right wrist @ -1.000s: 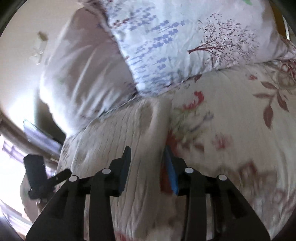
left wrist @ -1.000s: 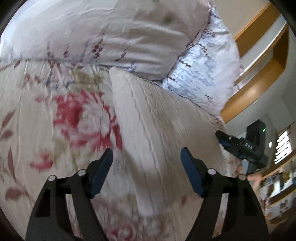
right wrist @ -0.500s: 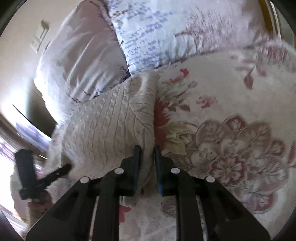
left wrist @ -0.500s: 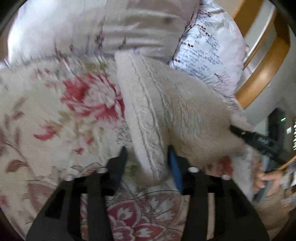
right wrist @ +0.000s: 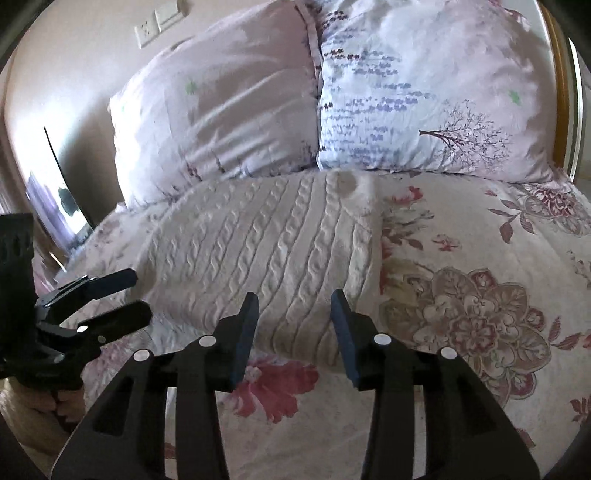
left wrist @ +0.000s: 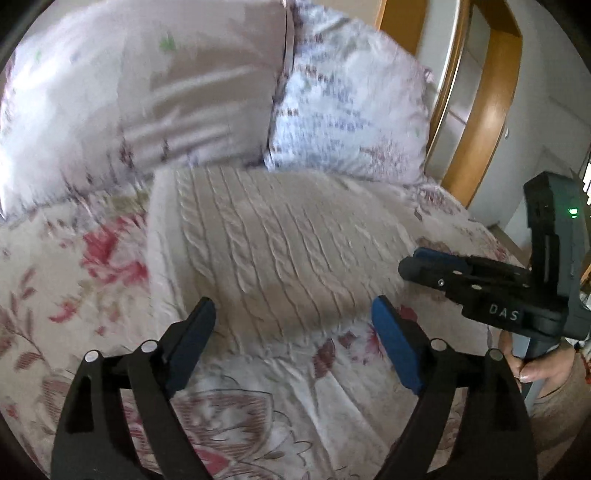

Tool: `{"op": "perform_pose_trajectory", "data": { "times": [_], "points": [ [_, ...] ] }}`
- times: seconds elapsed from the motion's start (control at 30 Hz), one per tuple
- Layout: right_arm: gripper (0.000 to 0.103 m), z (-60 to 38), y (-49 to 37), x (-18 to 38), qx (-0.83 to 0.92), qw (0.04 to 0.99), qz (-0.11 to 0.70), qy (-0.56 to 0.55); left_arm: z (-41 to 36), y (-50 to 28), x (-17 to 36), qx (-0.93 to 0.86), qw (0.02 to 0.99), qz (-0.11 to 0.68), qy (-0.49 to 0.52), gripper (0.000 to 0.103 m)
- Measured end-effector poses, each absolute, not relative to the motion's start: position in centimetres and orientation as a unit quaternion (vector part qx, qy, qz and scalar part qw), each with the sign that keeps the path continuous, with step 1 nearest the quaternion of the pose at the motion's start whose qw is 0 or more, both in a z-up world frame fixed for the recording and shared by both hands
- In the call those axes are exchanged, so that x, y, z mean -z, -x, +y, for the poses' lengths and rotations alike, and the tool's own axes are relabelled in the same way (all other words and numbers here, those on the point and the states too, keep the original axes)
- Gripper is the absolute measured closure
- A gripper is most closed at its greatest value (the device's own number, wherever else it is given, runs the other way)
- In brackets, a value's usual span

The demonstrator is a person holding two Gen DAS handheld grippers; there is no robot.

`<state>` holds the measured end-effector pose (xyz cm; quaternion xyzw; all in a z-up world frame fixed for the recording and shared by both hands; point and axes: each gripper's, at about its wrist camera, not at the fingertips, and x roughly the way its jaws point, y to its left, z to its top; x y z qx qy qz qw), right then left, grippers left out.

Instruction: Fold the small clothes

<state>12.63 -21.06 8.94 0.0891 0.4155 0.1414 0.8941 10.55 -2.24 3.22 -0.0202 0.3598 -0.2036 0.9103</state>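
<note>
A cream cable-knit garment (left wrist: 280, 251) lies folded flat on the floral bedspread (left wrist: 92, 280), just below the pillows; it also shows in the right wrist view (right wrist: 266, 251). My left gripper (left wrist: 293, 321) is open and empty, just in front of the garment's near edge. My right gripper (right wrist: 293, 314) is open and empty, its fingertips over the garment's near right part. In the left wrist view the right gripper (left wrist: 421, 264) sits at the garment's right edge. In the right wrist view the left gripper (right wrist: 136, 295) sits at its left edge.
Two pillows (right wrist: 229, 107) (right wrist: 436, 96) lean against the wall behind the garment. A wooden headboard frame (left wrist: 480, 110) stands at the right. The floral bedspread (right wrist: 480, 295) spreads to the right and in front. A wall socket (right wrist: 159, 20) is above the pillows.
Both grippers held the garment's lifted edge half a second ago; they have now let go and opened. The garment now lies folded flat, and both grippers have drawn back toward me.
</note>
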Motion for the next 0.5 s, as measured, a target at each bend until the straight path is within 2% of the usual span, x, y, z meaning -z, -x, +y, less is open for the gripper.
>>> {"op": "perform_pose_trajectory", "data": {
  "times": [0.27,0.5],
  "points": [
    [0.059,-19.5,-13.2,-8.3,-0.115,0.888,0.445,-0.028,-3.0,-11.7,-1.5,0.177,0.899,0.400,-0.001,0.020],
    [0.055,-19.8,-13.1,-8.0,-0.118,0.891,0.438,-0.028,-2.7,-11.3,-1.8,0.183,0.904,0.387,0.005,0.020]
  ]
}}
